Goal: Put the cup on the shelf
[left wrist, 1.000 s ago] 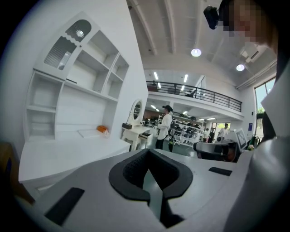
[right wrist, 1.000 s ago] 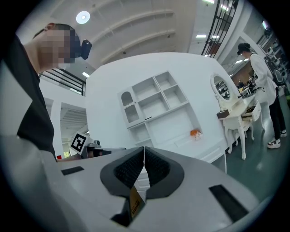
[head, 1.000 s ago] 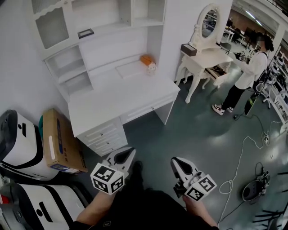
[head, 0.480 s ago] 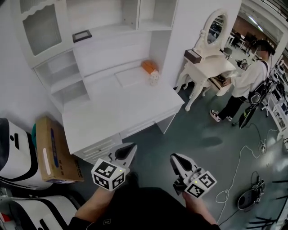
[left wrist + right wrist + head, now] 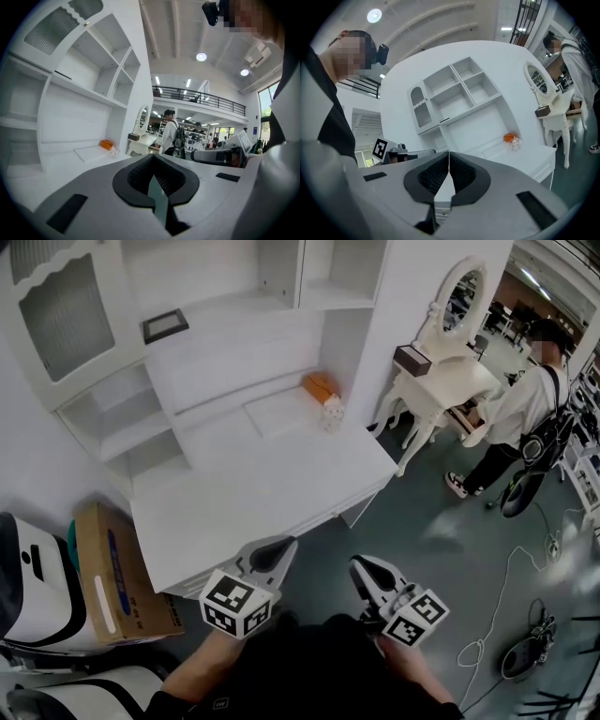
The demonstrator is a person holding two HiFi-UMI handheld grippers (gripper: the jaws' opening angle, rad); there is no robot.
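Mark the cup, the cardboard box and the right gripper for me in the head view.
cup (image 5: 332, 414), head view, its patterned side.
cardboard box (image 5: 127, 568), head view, its brown top face.
right gripper (image 5: 360, 568), head view, tips of its shut jaws.

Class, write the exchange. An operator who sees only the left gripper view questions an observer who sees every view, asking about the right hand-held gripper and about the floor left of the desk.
Operator: Is the right hand-held gripper holding the cup?
Observer: No. Its jaws are together with nothing between them.
Operator: What stands on the floor left of the desk?
Observer: A cardboard box, on end between the desk and a white machine.
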